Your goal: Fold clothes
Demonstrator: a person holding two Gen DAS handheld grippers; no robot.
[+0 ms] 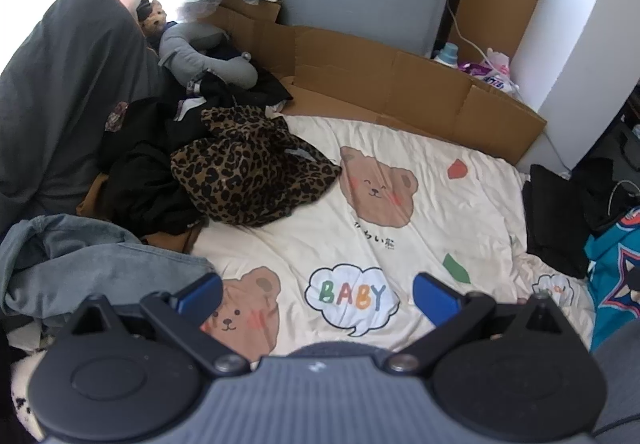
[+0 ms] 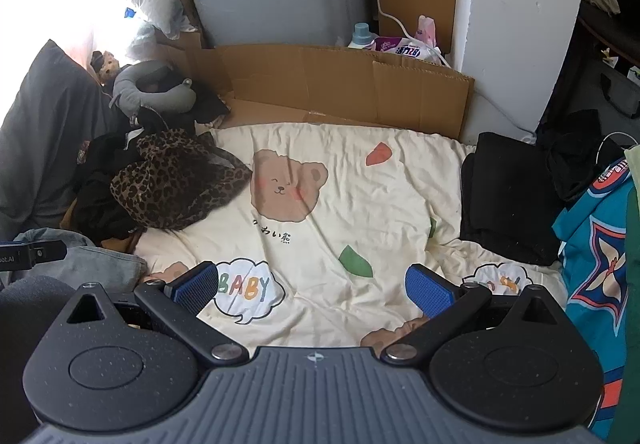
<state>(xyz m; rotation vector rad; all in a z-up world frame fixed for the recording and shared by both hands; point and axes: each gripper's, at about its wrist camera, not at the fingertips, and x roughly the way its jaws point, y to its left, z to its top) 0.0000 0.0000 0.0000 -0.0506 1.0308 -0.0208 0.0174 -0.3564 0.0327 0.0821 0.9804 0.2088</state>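
Note:
A heap of unfolded clothes lies at the left of the bed: a leopard-print garment (image 1: 248, 171) (image 2: 172, 183) on top of black clothes (image 1: 148, 187), with a denim piece (image 1: 80, 260) (image 2: 84, 264) nearer to me. A folded black garment (image 1: 556, 219) (image 2: 508, 199) rests at the bed's right edge. My left gripper (image 1: 318, 294) hovers open over the cream bear-print cover (image 1: 360, 236), nothing between its blue pads. My right gripper (image 2: 312, 284) is open too, above the same cover (image 2: 340, 203), empty. Part of the left gripper (image 2: 32, 254) shows at the left edge of the right wrist view.
A teal printed cloth (image 1: 616, 276) (image 2: 596, 252) hangs at the right. Flattened cardboard (image 1: 380, 79) (image 2: 340, 83) lines the bed's far side. A grey neck pillow (image 1: 208, 55) (image 2: 152, 83) and a dark grey pillow (image 1: 60, 103) sit at far left. A detergent bottle (image 2: 360, 35) stands behind the cardboard.

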